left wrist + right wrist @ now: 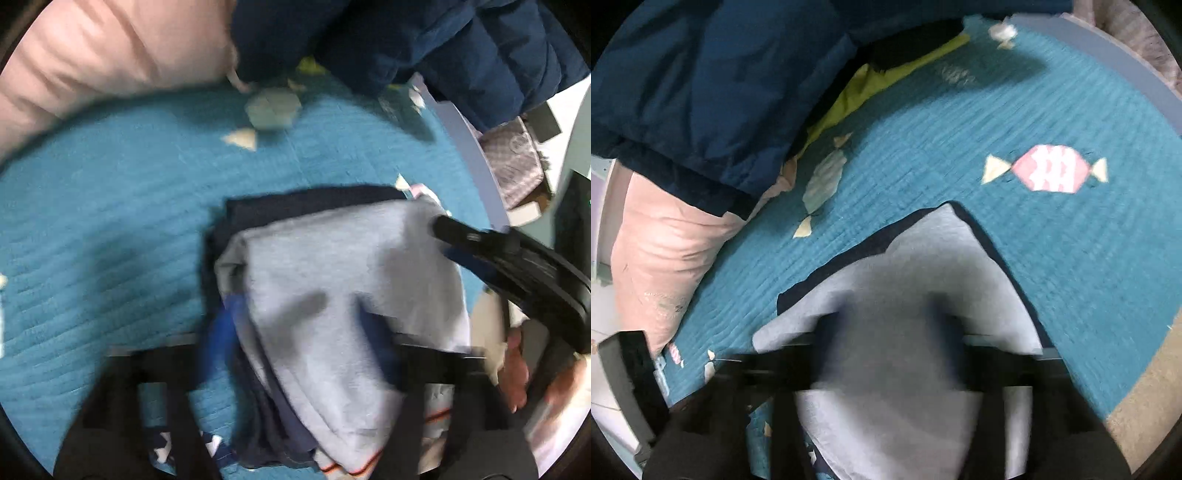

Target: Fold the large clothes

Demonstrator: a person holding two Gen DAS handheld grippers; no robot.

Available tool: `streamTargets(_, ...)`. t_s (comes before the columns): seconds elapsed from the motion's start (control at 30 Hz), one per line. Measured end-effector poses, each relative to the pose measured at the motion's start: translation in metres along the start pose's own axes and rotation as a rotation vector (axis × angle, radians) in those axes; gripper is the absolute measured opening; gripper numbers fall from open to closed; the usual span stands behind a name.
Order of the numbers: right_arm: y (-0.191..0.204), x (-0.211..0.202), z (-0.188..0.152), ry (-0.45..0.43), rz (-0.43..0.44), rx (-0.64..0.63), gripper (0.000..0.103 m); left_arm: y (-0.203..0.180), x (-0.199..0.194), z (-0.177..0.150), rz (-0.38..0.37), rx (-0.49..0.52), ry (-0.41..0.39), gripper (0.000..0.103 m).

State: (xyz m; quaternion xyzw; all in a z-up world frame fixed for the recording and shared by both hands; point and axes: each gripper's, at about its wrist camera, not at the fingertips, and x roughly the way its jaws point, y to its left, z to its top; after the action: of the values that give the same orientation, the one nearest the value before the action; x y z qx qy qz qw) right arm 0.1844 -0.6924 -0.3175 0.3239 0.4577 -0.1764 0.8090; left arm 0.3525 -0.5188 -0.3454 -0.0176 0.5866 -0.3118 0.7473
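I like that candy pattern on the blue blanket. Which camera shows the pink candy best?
The right wrist view: the pink candy lies whole and unobstructed on the teal blanket, beyond the grey garment. The left wrist view shows only pale candy shapes and a small pinkish scrap at the garment's far corner, too blurred to identify.

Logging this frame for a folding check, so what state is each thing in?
grey garment: folded, lying on a dark garment, fabric between both grippers' fingers
dark garment: folded flat beneath the grey one
left hand-held gripper: around the grey fabric, too blurred to judge closure
right hand-held gripper: likewise blurred
navy jacket: unfolded, heaped
teal quilt: spread flat
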Motion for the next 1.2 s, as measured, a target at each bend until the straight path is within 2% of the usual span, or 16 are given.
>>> streamTargets(0.03, 0.001, -0.013, -0.005, -0.056, -0.015, -0.001, 0.084, -0.003, -0.009, -0.003, 0.000, 0.019, -0.031, 0.081)
streamTargets(0.07, 0.003, -0.020, -0.009, -0.082, -0.025, -0.007, 0.085, -0.006, -0.015, -0.005, -0.004, 0.036, -0.033, 0.081)
streamTargets(0.23, 0.006, -0.058, -0.031, -0.141, -0.093, -0.054, 0.085, -0.010, -0.033, -0.017, 0.049, 0.057, -0.034, 0.081)
streamTargets(0.43, 0.009, -0.090, -0.070, -0.200, -0.166, -0.073, 0.091, -0.009, -0.064, -0.045, 0.084, 0.097, -0.064, 0.081)
streamTargets(0.7, 0.033, -0.117, -0.136, -0.233, -0.233, -0.124, 0.093, 0.001, -0.107, -0.097, 0.159, 0.149, -0.089, 0.081)
streamTargets(0.97, 0.076, -0.141, -0.204, -0.247, -0.255, -0.173, 0.093, 0.042, -0.159, -0.173, 0.200, 0.142, -0.103, 0.081)
streamTargets(1.03, 0.090, -0.152, -0.227, -0.311, -0.334, -0.165, 0.093, 0.054, -0.172, -0.187, 0.218, 0.134, -0.119, 0.081)
streamTargets(1.2, 0.126, -0.172, -0.275, -0.401, -0.374, -0.213, 0.093, 0.085, -0.210, -0.222, 0.263, 0.122, -0.167, 0.081)
